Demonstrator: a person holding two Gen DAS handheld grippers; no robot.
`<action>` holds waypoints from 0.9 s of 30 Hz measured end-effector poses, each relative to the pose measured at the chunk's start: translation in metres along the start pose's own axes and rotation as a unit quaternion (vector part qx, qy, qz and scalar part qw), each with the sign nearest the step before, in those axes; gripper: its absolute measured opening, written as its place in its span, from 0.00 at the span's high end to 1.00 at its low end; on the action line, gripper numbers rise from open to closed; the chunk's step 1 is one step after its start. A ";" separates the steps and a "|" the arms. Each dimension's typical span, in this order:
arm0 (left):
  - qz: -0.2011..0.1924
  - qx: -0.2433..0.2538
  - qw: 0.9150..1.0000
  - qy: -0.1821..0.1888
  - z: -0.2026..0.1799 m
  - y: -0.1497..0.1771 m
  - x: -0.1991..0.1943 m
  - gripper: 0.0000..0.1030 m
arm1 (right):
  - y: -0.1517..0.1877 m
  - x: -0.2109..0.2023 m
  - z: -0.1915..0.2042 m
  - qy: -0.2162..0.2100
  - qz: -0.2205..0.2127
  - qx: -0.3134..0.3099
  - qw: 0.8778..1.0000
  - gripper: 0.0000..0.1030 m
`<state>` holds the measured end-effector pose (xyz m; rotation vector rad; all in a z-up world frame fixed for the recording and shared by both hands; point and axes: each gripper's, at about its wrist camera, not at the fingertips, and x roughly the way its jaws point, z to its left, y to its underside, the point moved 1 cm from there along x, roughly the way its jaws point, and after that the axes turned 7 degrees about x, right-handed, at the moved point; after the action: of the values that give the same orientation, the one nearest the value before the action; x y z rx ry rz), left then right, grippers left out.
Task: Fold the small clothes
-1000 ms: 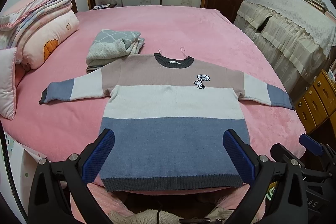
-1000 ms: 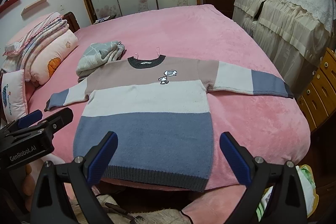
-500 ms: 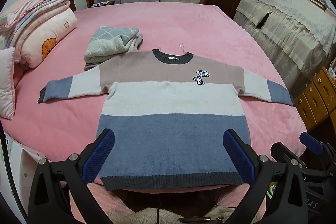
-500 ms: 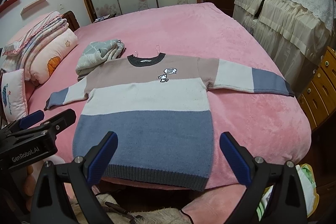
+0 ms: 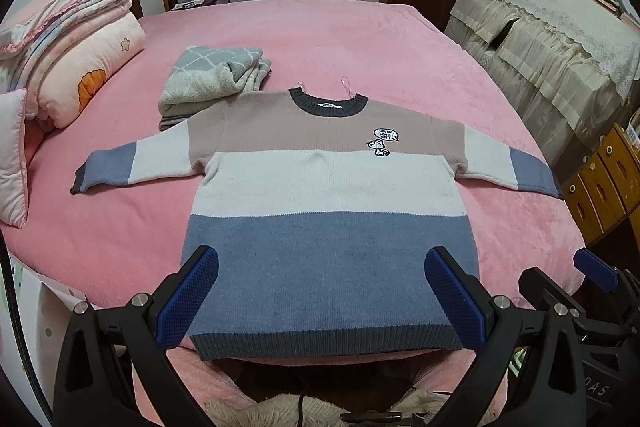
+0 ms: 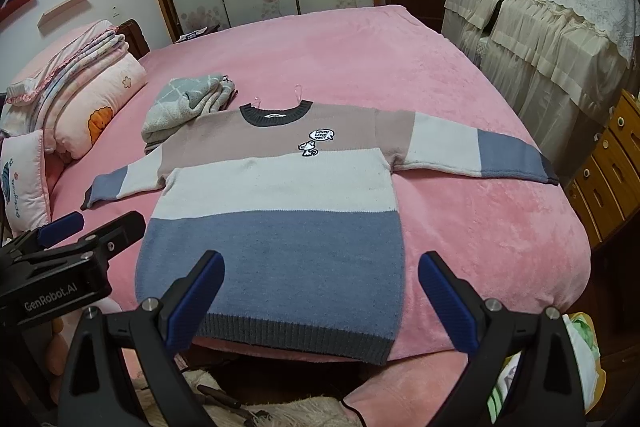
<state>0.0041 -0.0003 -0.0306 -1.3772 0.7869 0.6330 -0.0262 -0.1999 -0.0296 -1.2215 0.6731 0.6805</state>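
Note:
A small striped sweater (image 5: 324,187), tan, white and blue with a dark collar and hem, lies flat and face up on the pink bed, both sleeves spread out; it also shows in the right wrist view (image 6: 280,195). My left gripper (image 5: 320,291) is open and empty, held above the sweater's hem. My right gripper (image 6: 318,295) is open and empty, just off the hem toward its right corner. The right gripper's body shows at the left wrist view's right edge (image 5: 592,267).
A folded grey checked garment (image 5: 212,79) lies beyond the left shoulder. Stacked quilts and pillows (image 5: 68,59) sit at the left. The pink bed (image 5: 340,39) stretches behind. A covered cabinet (image 5: 560,35) and wooden drawers (image 5: 604,183) stand at the right.
Both grippers have moved slightly forward toward the sweater, which now looks a little larger. The sweater has not moved and both grippers stay open.

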 end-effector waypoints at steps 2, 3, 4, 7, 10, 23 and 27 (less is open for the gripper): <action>0.002 0.002 1.000 -0.001 -0.002 -0.001 0.001 0.01 | 0.000 0.000 0.000 0.000 0.001 0.001 1.000 0.05; 0.003 0.002 1.000 -0.001 -0.003 -0.001 0.001 0.00 | 0.000 0.000 0.000 0.000 0.001 0.000 1.000 0.05; 0.004 0.003 1.000 -0.001 -0.004 -0.001 0.001 0.00 | 0.000 0.000 0.000 0.000 0.001 0.000 1.000 0.05; 0.007 0.006 1.000 -0.003 -0.007 -0.001 0.001 0.00 | 0.001 0.000 -0.002 0.001 0.001 0.001 1.000 0.05; 0.008 0.009 1.000 -0.006 -0.011 -0.003 0.001 0.01 | 0.000 0.001 -0.008 0.003 -0.002 0.005 1.000 0.05; -0.002 0.035 0.999 -0.024 -0.037 -0.017 -0.004 0.01 | -0.011 -0.008 -0.033 0.007 -0.036 0.008 0.999 0.05; -0.006 0.048 0.998 -0.029 -0.047 -0.022 -0.005 0.00 | -0.015 -0.011 -0.041 0.007 -0.044 0.007 0.999 0.05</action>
<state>0.0128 -0.0491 -0.0146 -1.2711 0.7525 0.6147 -0.0256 -0.2437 -0.0209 -1.2364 0.6303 0.5932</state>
